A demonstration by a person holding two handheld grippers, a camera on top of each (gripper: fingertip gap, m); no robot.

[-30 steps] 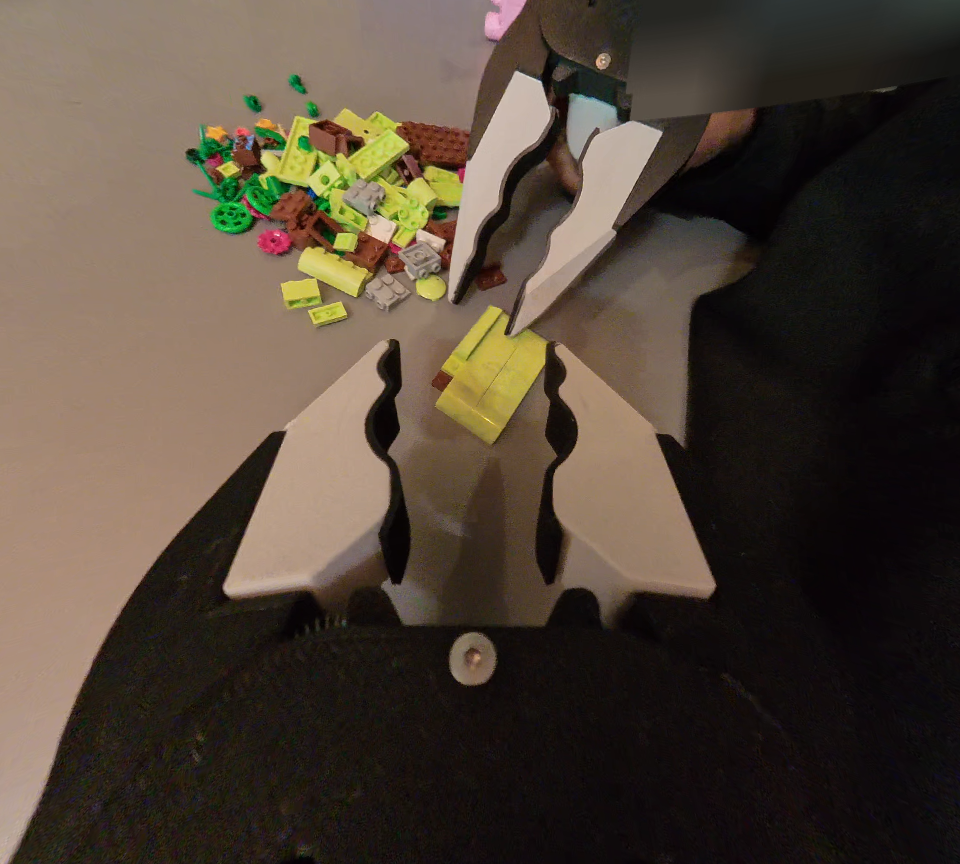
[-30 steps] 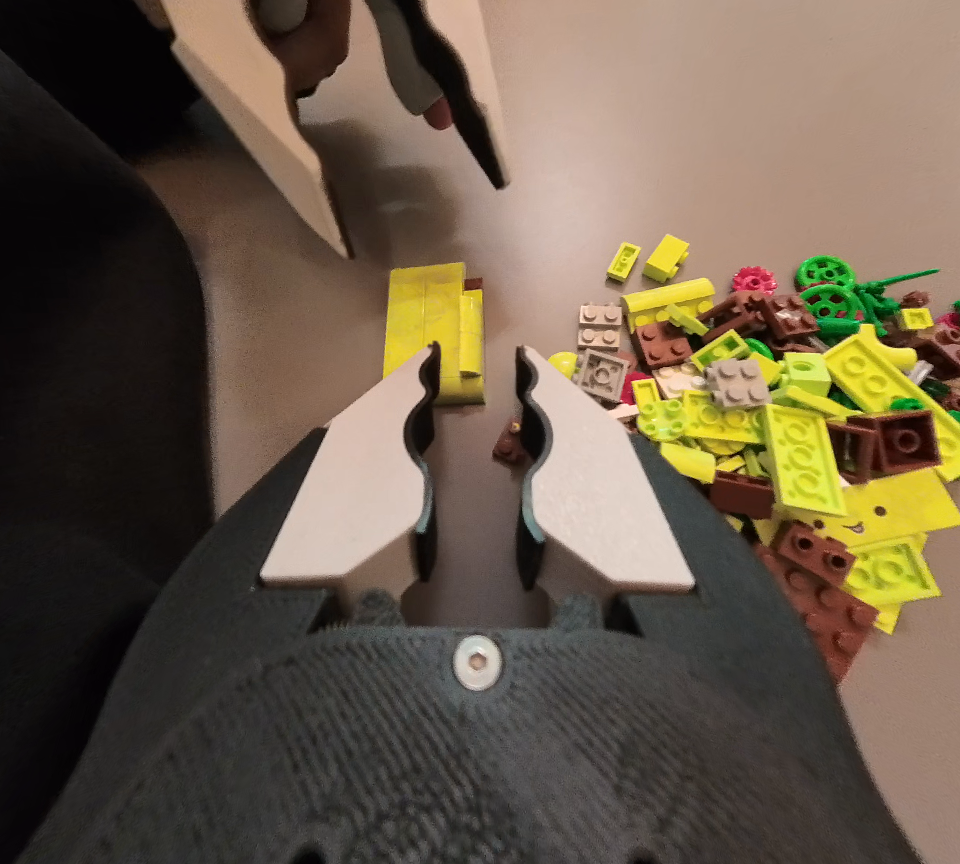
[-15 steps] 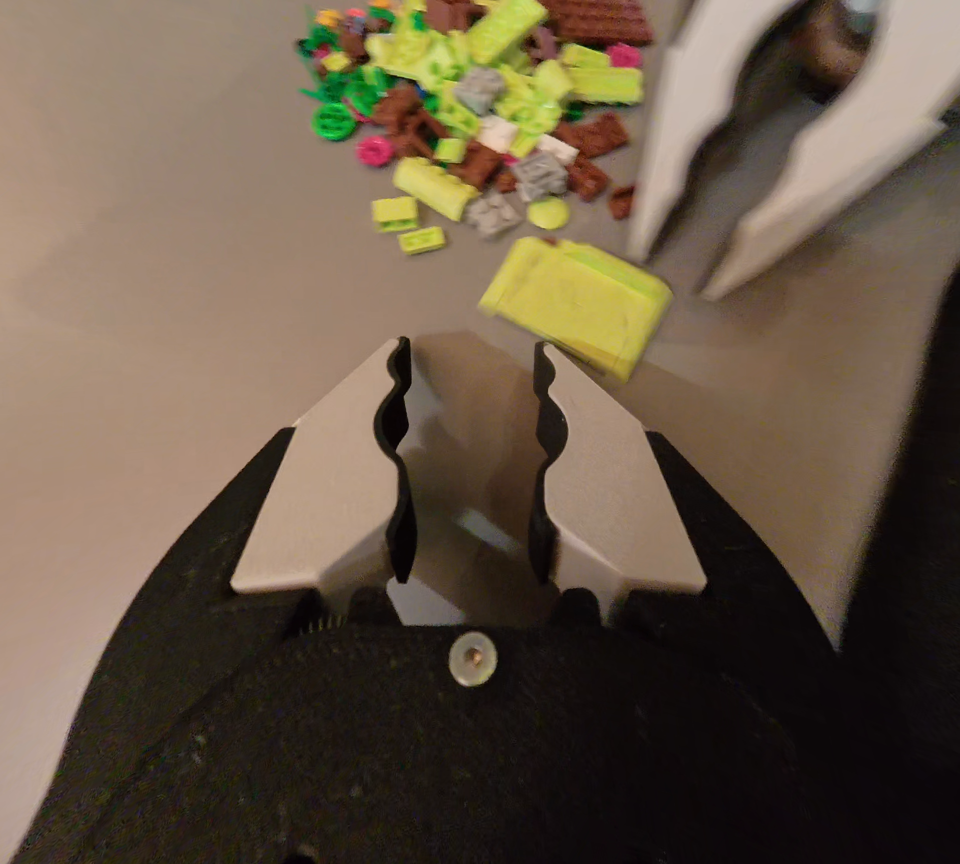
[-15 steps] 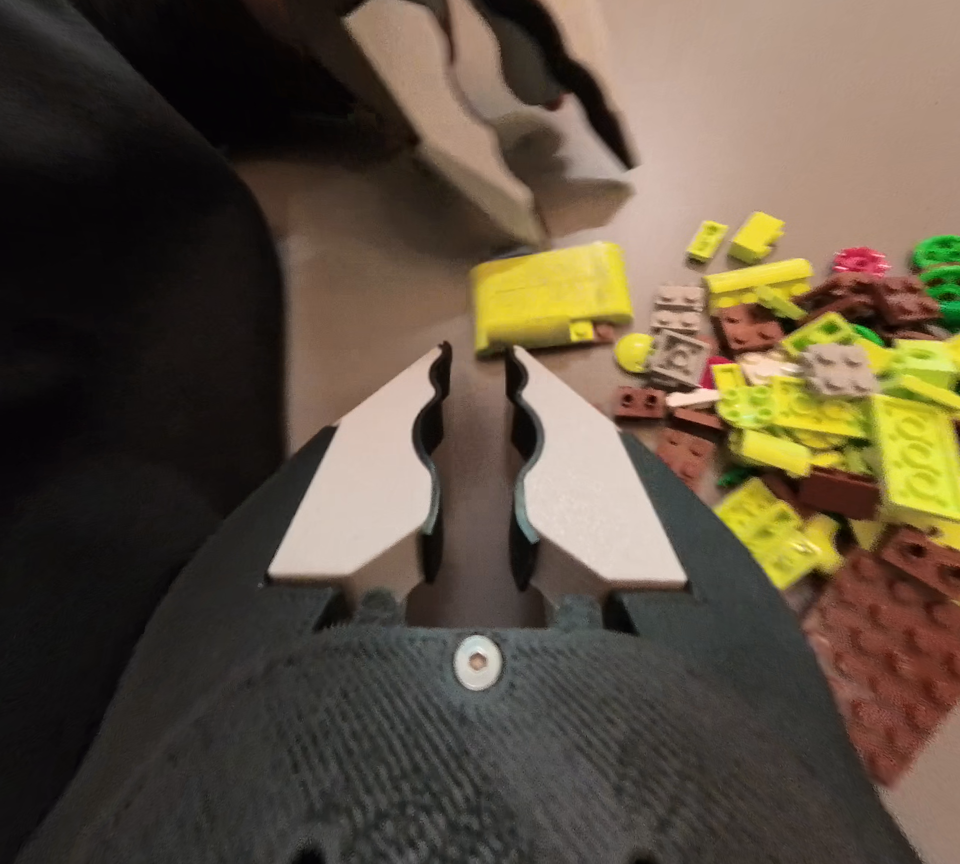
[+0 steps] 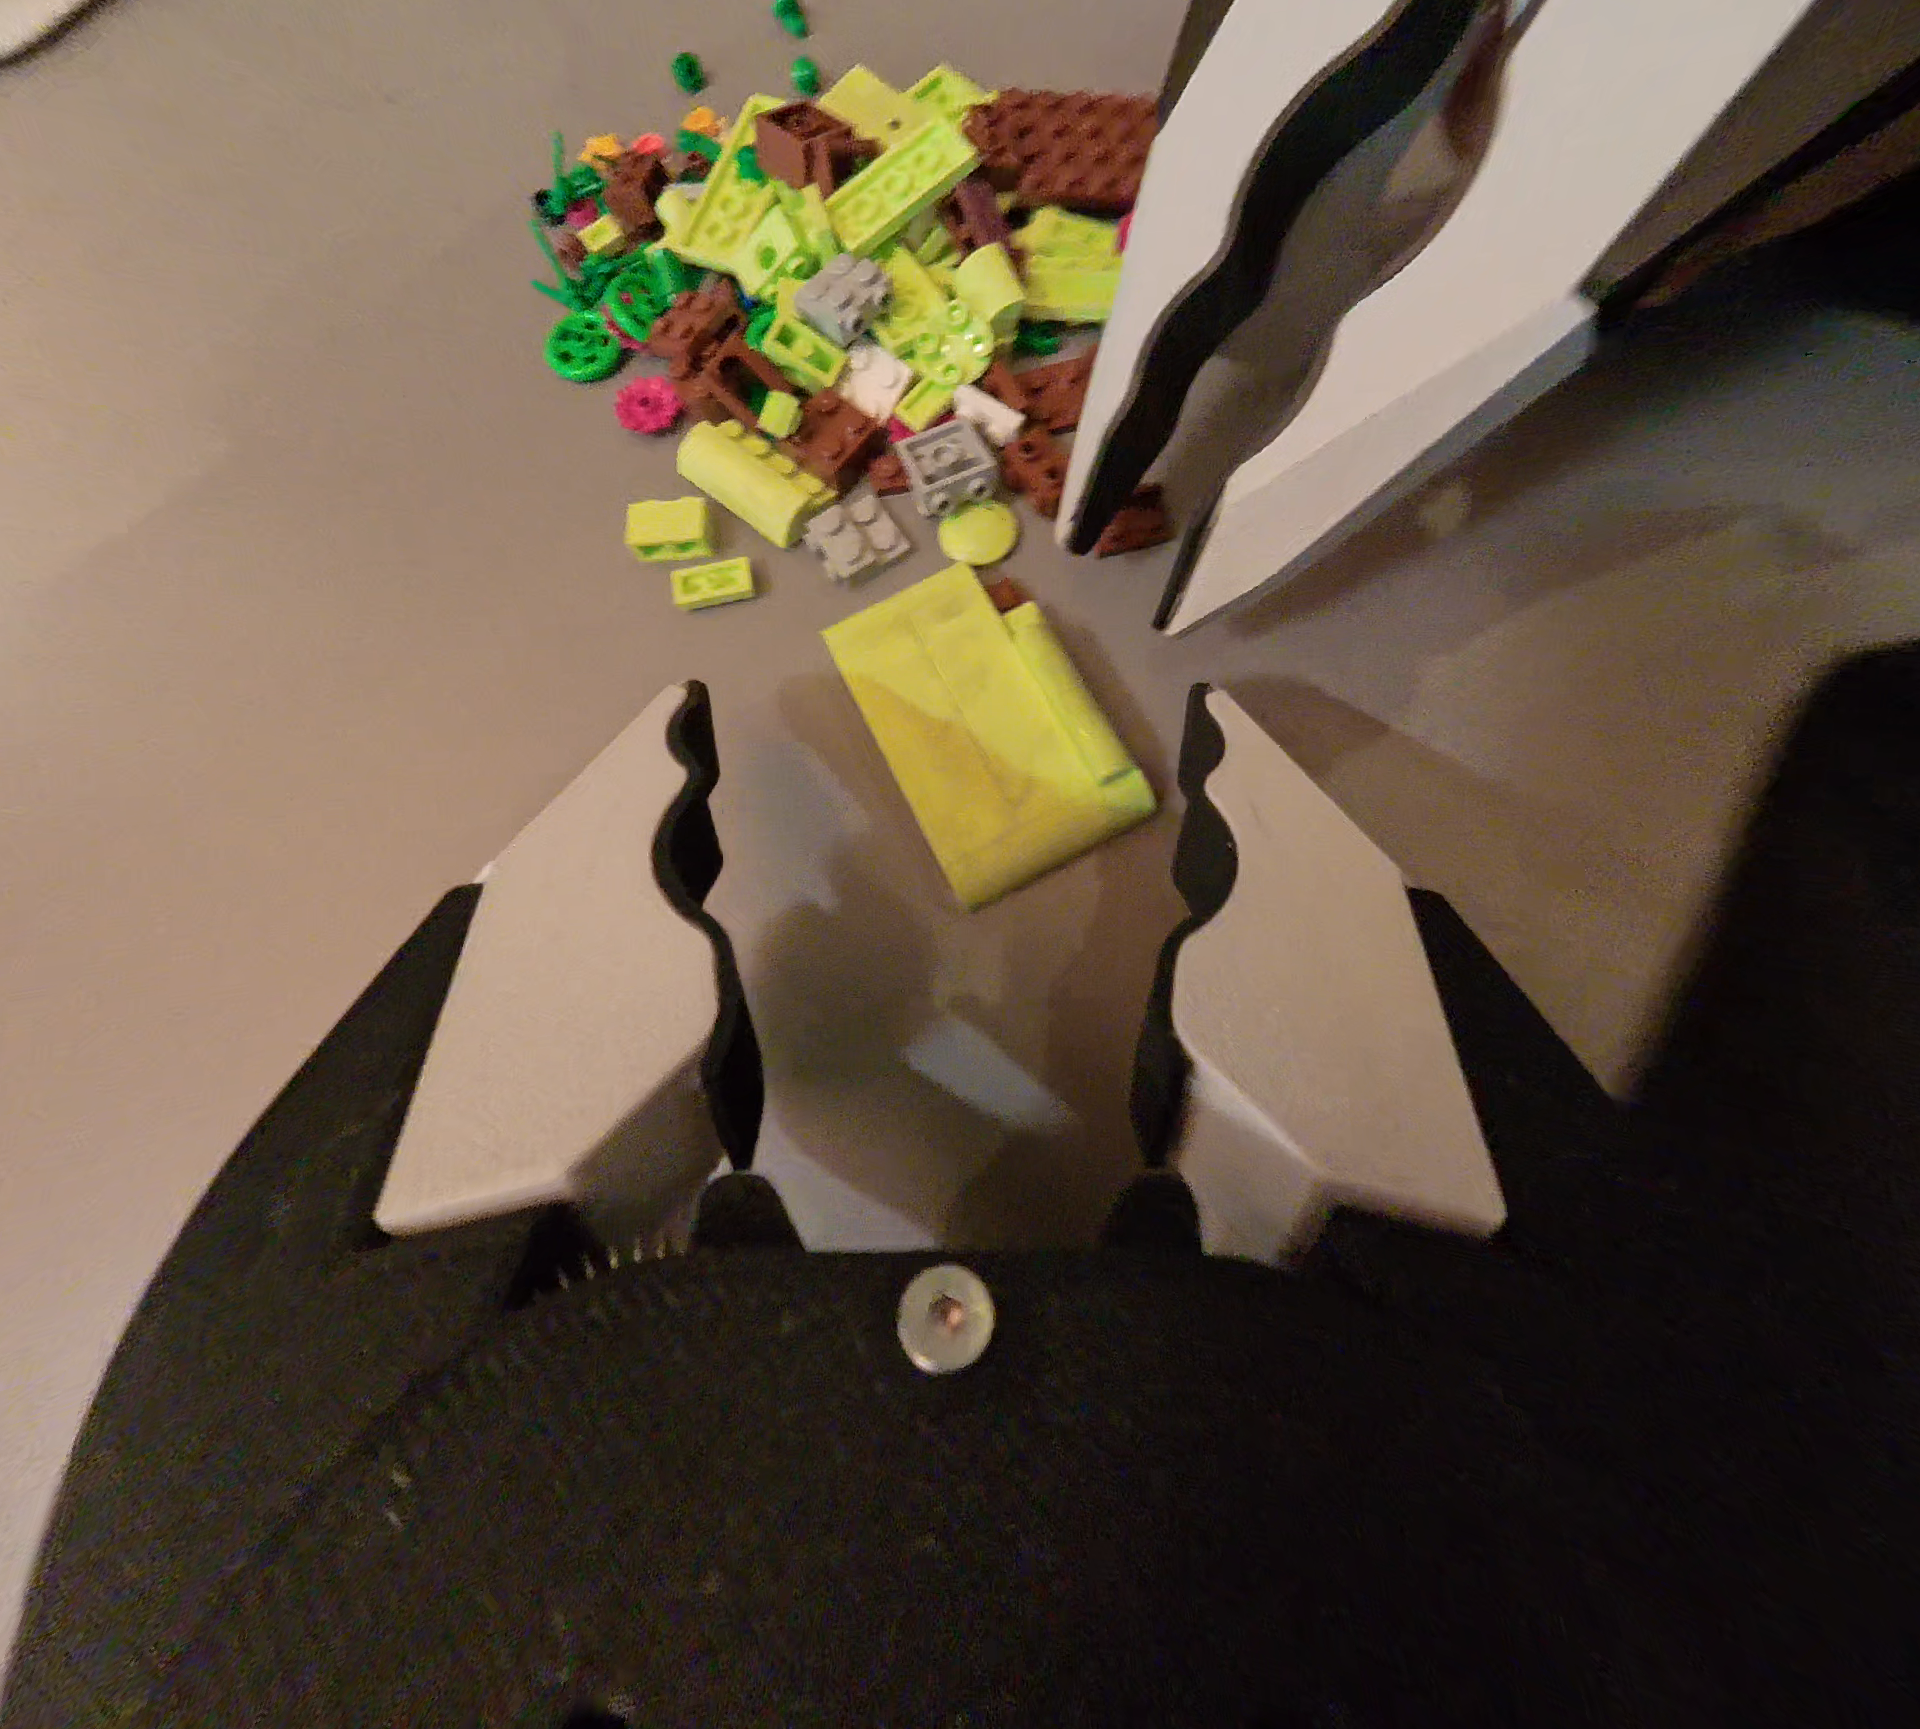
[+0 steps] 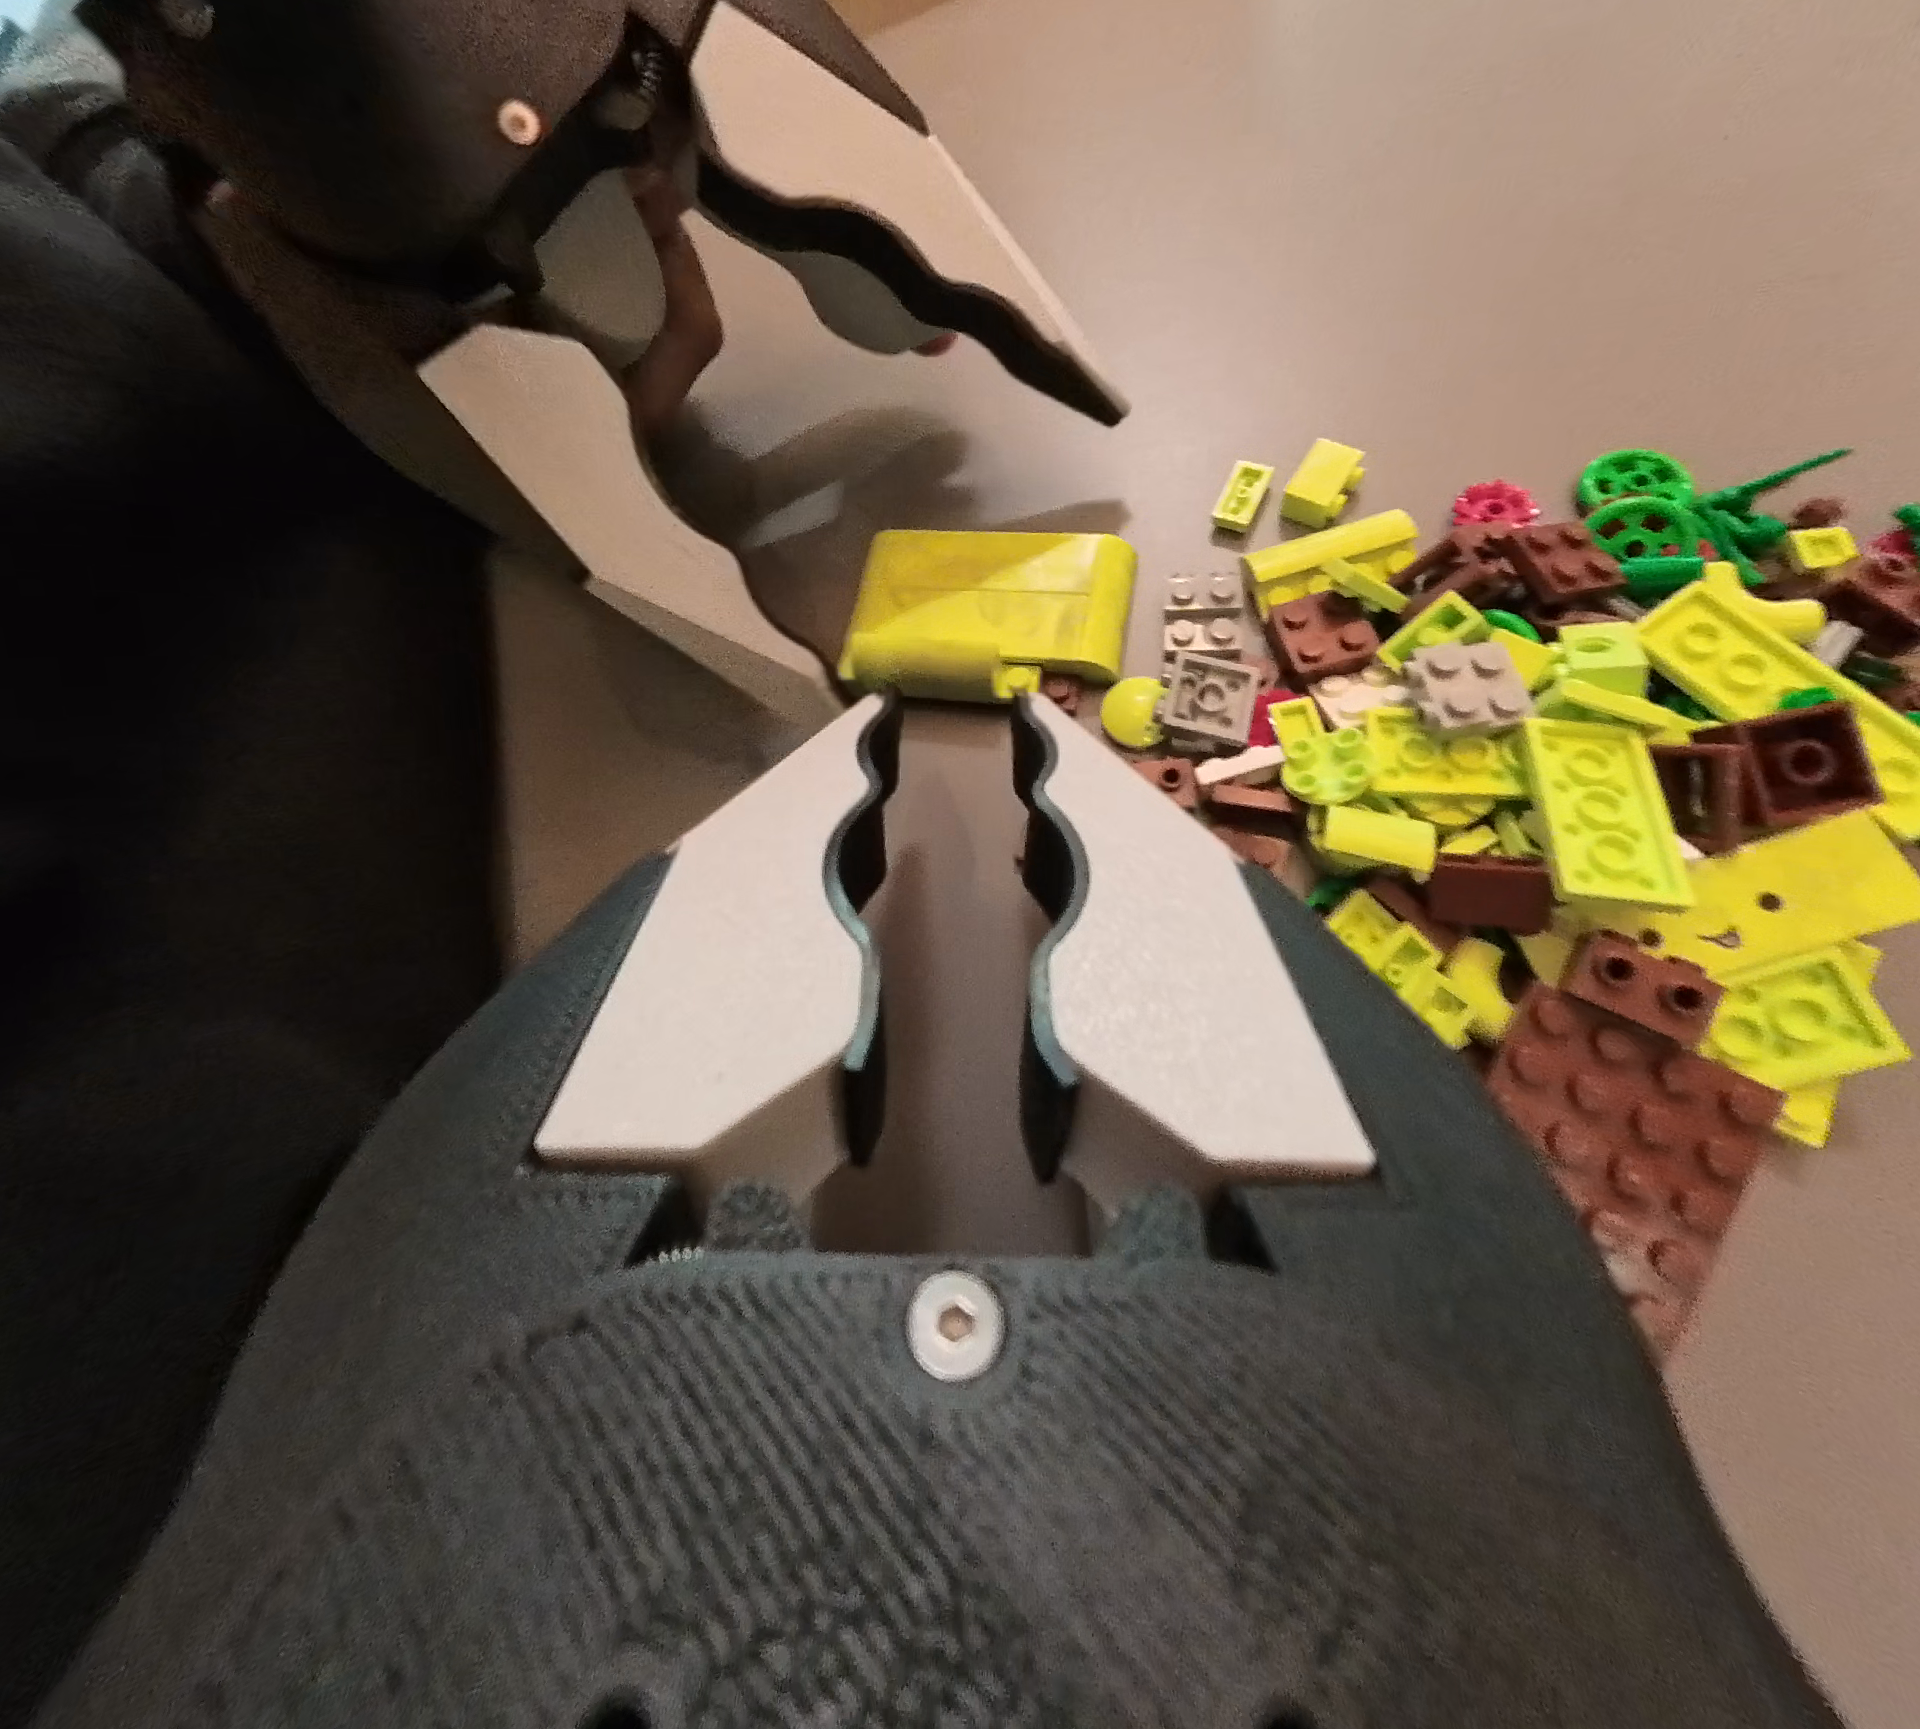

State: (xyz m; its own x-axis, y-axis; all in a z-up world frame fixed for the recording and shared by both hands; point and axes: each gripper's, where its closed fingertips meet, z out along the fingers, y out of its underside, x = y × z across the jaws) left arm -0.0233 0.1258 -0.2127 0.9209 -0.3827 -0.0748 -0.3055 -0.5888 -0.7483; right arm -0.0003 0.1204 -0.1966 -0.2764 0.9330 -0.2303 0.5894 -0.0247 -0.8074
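Observation:
A flat lime-green brick assembly [image 5: 987, 734] lies on the grey table, apart from the pile. My left gripper [image 5: 940, 692] is open wide and empty. Its fingertips straddle the assembly's near end without touching it. My right gripper [image 6: 954, 700] has only a narrow gap between its jaws and holds nothing. Its tips sit right at the near edge of the assembly [image 6: 987, 609]. The right gripper also shows in the left wrist view [image 5: 1122, 578], just beyond the assembly. The left gripper shows in the right wrist view [image 6: 968, 547], spread over the assembly.
A pile of loose lime, brown, grey and green bricks [image 5: 852, 308] lies just past the assembly, right of it in the right wrist view [image 6: 1507, 744]. A brown studded plate [image 6: 1631, 1129] lies at its edge. A person's dark clothing [image 6: 208, 744] fills that view's left side. Only a small space, under 4 cm, lies between the two pairs of fingers.
My left gripper has opened much wider and come in over the lime assembly. My right gripper has narrowed slightly and swung round to the assembly's edge. The assembly has turned on the table.

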